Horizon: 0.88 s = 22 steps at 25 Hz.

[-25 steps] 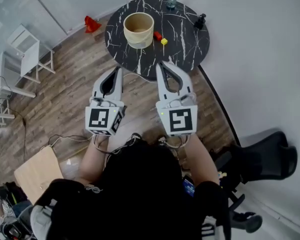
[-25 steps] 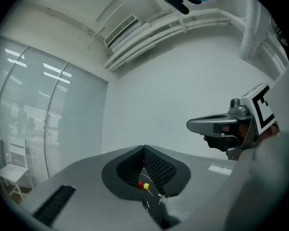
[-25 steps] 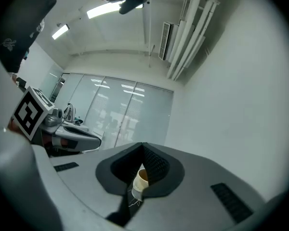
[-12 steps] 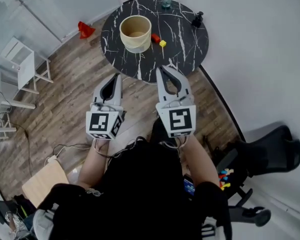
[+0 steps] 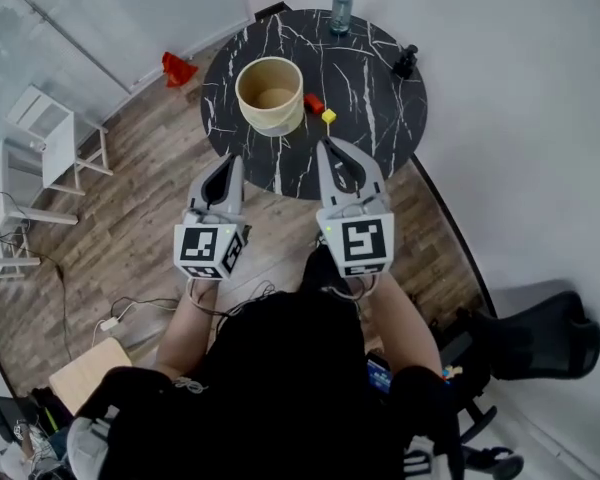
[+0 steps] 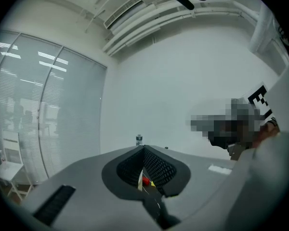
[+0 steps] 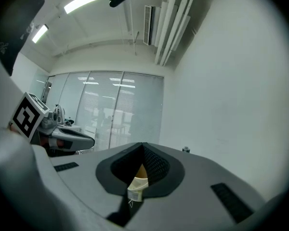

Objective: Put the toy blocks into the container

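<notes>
Jaws together, left gripper (image 5: 227, 161) and right gripper (image 5: 330, 146) aim at table (image 5: 372, 80).

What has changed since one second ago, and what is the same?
The person seems to have come slightly nearer the table, which looks larger in the head view; the left gripper and right gripper overlap its near edge more. Nothing was gripped or released: both stay shut and empty. The container, red block and yellow block lie as before.
</notes>
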Motion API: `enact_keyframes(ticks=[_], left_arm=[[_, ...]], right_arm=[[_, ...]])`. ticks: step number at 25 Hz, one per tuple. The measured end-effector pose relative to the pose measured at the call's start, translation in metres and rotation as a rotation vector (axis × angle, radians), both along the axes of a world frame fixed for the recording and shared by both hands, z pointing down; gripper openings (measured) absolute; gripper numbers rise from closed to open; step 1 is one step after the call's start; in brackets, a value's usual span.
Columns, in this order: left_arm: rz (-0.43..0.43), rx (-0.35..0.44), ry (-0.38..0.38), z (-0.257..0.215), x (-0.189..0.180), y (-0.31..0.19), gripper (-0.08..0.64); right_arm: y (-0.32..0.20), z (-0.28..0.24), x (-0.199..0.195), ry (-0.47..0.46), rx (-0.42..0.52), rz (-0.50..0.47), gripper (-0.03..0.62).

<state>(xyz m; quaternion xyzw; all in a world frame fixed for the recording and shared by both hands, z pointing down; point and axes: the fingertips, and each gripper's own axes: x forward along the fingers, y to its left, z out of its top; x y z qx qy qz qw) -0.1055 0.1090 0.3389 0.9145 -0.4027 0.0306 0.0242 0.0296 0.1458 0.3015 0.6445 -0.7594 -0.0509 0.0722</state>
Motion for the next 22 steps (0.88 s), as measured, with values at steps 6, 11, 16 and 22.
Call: enact_keyframes(ticks=[6,11,16,22], left_arm=[[-0.055,-0.016,-0.072,0.012,0.03,-0.054,-0.001],[-0.132,-0.055,-0.108,0.025,0.043,-0.096,0.0],[-0.191,-0.104,-0.116,0.045,0.052,-0.118,-0.001],[-0.244,-0.205,-0.135,0.083,0.047,-0.127,-0.002]], right_arm=[[-0.055,0.01,0.042,-0.006,-0.039,-0.061,-0.003],[-0.096,0.022,0.072,-0.013,-0.078,-0.111,-0.003],[-0.126,0.044,0.089,0.002,-0.132,-0.179,-0.003],[-0.15,0.077,0.097,-0.008,-0.218,-0.221,-0.003]])
